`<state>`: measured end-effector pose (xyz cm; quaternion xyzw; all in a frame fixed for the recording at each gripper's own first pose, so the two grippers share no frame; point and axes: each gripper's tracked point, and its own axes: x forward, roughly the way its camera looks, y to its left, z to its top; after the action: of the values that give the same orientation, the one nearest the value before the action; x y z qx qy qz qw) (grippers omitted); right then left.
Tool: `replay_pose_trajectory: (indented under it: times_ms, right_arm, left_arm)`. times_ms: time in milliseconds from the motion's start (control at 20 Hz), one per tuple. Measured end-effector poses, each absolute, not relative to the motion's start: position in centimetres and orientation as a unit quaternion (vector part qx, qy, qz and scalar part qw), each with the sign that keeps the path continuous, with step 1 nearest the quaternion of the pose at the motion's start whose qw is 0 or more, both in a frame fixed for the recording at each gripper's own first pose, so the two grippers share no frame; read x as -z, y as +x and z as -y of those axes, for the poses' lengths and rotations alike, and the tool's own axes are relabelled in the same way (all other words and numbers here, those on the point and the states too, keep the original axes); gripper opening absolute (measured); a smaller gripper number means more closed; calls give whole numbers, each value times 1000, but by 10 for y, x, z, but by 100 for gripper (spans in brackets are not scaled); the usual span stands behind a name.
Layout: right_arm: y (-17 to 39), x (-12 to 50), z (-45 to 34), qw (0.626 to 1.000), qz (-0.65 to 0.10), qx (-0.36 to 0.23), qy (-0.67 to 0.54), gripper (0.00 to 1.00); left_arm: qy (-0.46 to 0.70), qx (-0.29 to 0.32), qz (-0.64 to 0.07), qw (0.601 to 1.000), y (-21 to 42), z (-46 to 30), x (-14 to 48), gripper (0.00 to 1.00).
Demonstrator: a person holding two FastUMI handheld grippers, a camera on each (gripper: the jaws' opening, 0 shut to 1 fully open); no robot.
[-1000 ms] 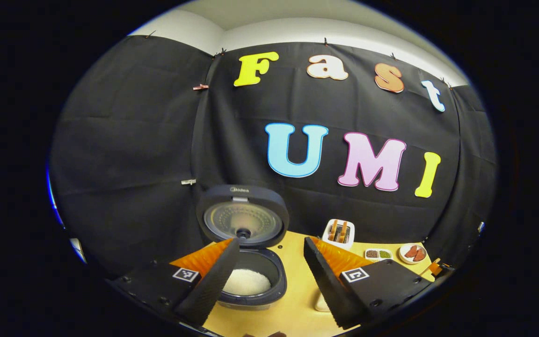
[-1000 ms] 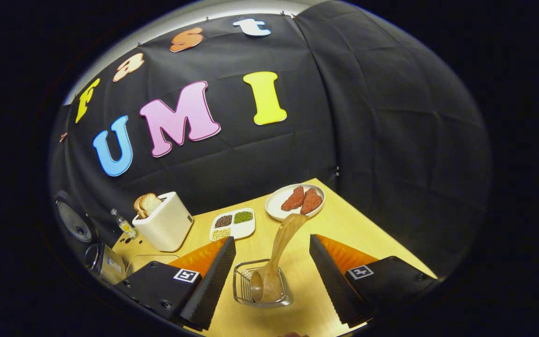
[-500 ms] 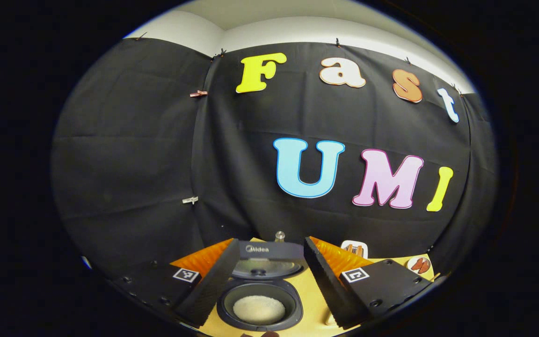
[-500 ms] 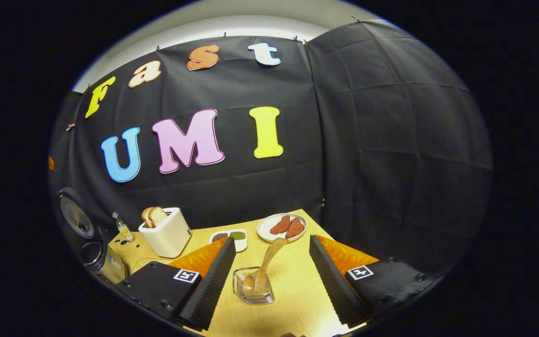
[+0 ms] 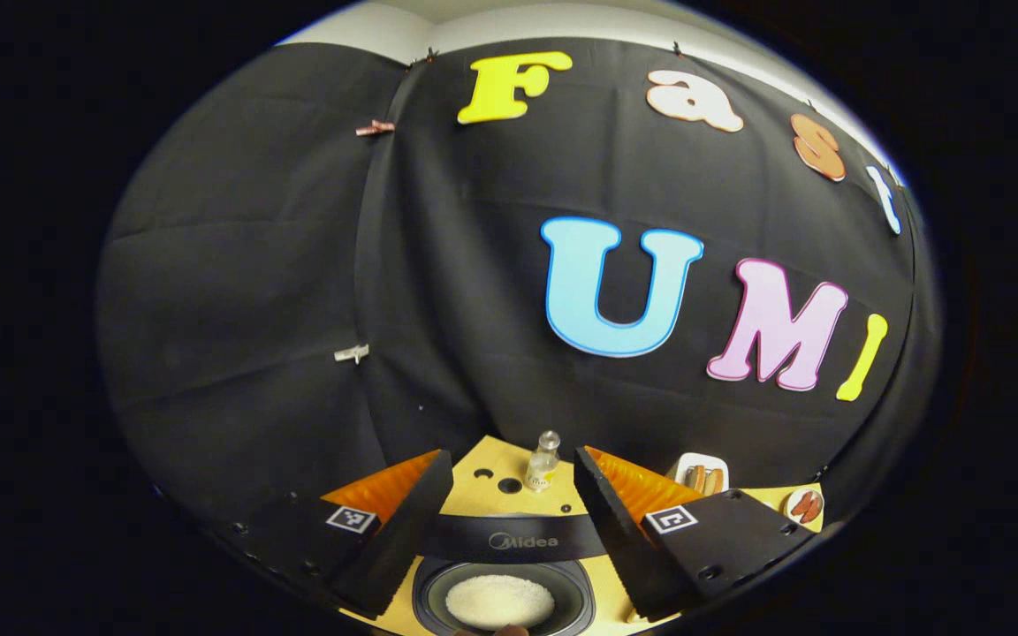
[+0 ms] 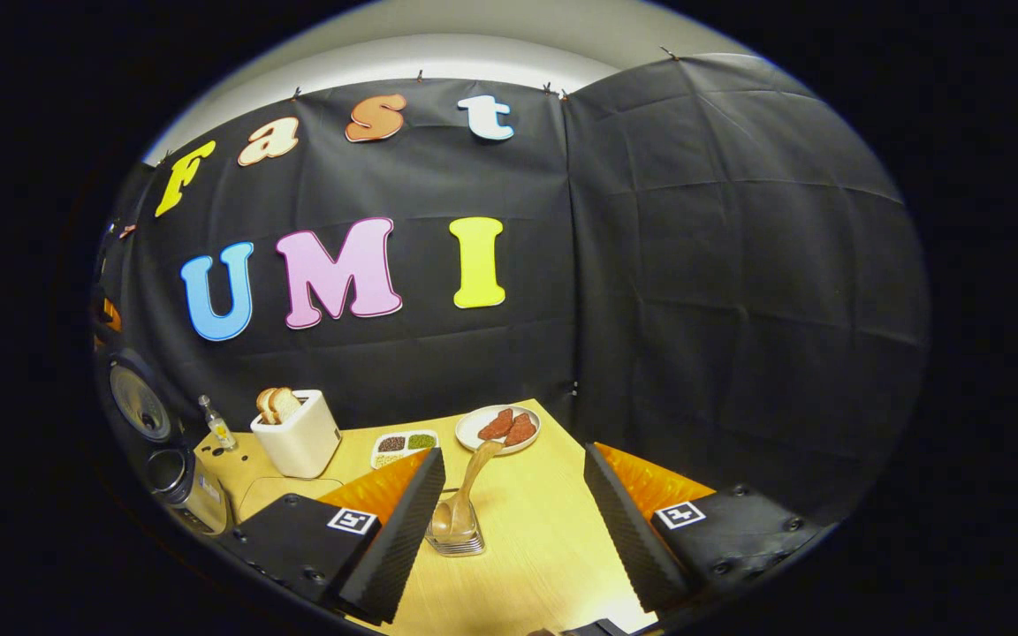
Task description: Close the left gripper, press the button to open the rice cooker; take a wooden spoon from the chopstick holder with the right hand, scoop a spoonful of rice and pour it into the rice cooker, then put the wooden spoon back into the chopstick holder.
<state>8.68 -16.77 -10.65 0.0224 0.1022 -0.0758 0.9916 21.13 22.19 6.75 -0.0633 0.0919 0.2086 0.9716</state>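
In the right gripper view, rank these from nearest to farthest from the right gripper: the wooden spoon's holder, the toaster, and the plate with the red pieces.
1. The holder with the wooden spoon, just ahead of the right gripper, by its left finger.
2. The toaster, farther off to the left.
3. The plate, near the table's back edge by the wall.

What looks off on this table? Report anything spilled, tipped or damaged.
Nothing stands out. The wooden spoon stands bowl-down in the chopstick holder, leaning. The rice cooker is open, rice inside, none seen spilled on the table.
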Motion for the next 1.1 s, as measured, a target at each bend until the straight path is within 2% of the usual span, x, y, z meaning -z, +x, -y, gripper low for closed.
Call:
replay_pose_trajectory:
  times_ms: [250, 450, 600, 1100]
  right_arm:
    - [87, 113, 156, 992, -110, 64, 20, 98]
    - [100, 121, 131, 992, -118, 31, 19, 98]
    - [110, 127, 113, 992, -124, 6, 13, 98]
    - [103, 162, 71, 984, -167, -61, 2, 98]
  left_arm:
    - [-72, -207, -121, 968, 210, -216, -44, 95]
    - [-24, -215, -155, 964, 188, -203, -25, 95]
    - [-33, -220, -168, 960, 162, -188, -6, 96]
    - [-71, -232, -209, 947, 93, -148, 105, 97]
